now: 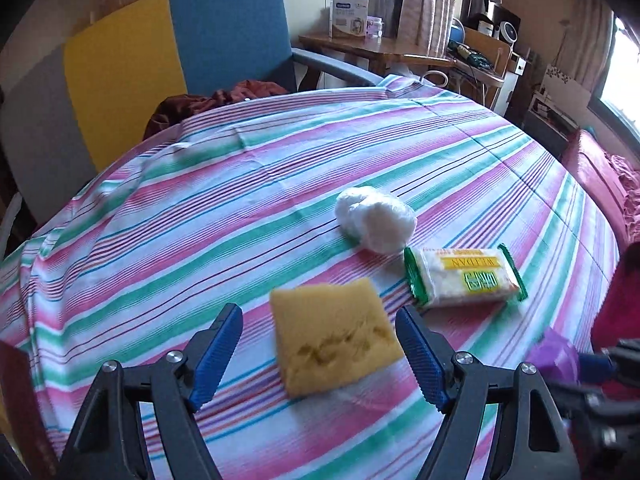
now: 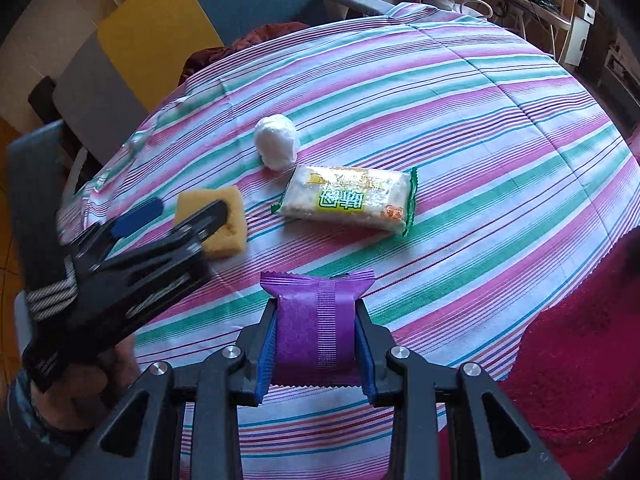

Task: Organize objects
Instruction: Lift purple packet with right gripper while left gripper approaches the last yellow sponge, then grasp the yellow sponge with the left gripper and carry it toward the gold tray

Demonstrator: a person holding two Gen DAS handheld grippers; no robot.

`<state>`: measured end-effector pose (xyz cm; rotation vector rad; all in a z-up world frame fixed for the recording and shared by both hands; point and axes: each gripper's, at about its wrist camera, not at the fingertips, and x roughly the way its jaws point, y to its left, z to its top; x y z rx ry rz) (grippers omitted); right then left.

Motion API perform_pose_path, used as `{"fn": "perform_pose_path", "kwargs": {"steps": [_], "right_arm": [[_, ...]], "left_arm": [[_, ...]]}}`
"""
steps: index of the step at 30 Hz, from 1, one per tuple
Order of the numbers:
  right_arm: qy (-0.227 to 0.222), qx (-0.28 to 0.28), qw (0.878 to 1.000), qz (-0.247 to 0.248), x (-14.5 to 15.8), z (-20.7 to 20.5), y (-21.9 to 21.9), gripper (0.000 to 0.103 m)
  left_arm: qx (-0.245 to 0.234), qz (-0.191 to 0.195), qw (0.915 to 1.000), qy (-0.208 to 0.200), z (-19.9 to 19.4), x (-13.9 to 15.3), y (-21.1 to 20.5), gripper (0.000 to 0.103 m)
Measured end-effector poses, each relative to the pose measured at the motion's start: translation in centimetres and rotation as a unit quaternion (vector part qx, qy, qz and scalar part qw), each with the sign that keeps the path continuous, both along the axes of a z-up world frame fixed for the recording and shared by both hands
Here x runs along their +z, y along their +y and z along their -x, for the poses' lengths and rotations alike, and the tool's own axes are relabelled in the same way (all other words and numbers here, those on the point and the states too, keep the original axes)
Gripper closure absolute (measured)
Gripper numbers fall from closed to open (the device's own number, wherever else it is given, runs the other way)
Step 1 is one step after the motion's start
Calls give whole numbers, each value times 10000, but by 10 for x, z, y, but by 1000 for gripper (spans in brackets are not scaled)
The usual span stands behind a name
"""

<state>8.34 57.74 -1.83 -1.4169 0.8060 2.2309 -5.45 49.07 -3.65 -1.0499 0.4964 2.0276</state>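
A yellow sponge (image 1: 334,334) lies on the striped tablecloth between the open fingers of my left gripper (image 1: 319,328), which is low over it; the jaws stand apart on either side. It also shows in the right wrist view (image 2: 224,220), with the left gripper (image 2: 184,210) partly covering it. A white wrapped ball (image 1: 376,224) (image 2: 277,147) and a green-edged snack packet (image 1: 464,278) (image 2: 348,202) lie just beyond. My right gripper (image 2: 316,312) is shut on a purple snack packet (image 2: 316,328), held just above the cloth; the packet also shows in the left wrist view (image 1: 556,354).
The round table (image 1: 200,208) has a pink, green and white striped cloth. A blue and yellow chair (image 1: 168,52) with a dark red cloth (image 1: 216,100) stands behind it. A red cloth (image 2: 580,344) lies at the near right edge. A cluttered wooden desk (image 1: 380,48) is at the back.
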Motion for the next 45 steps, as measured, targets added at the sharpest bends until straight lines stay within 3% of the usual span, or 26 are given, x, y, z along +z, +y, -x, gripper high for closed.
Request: {"fn": "perform_pose_path", "kwargs": {"steps": [4, 7, 12, 20, 25, 29, 33, 45], "right_arm": [[39, 26, 10000, 39, 0, 0, 0, 69], [36, 44, 10000, 40, 0, 0, 0, 69], [-30, 82, 10000, 12, -1, 2, -1, 69], [-434, 586, 9972, 149, -13, 16, -9, 69], [-582, 752, 9954, 140, -16, 18, -11, 69], [-659, 787, 9947, 77, -17, 19, -12, 69], [-676, 792, 9946, 34, -17, 19, -13, 69], [-735, 843, 9937, 46, -18, 19, -10, 70]], "left_arm": [[82, 253, 9996, -85, 9, -20, 19, 24], [131, 125, 9983, -556, 17, -34, 16, 37], [215, 55, 9987, -454, 12, -29, -9, 43], [482, 14, 9981, -377, 2, -27, -97, 43], [716, -223, 9959, -509, -5, -30, -144, 42], [706, -323, 9962, -384, -9, -32, -146, 42], [694, -336, 9970, 19, -19, -35, -143, 42], [918, -455, 9947, -116, -20, -32, -162, 44]]}}
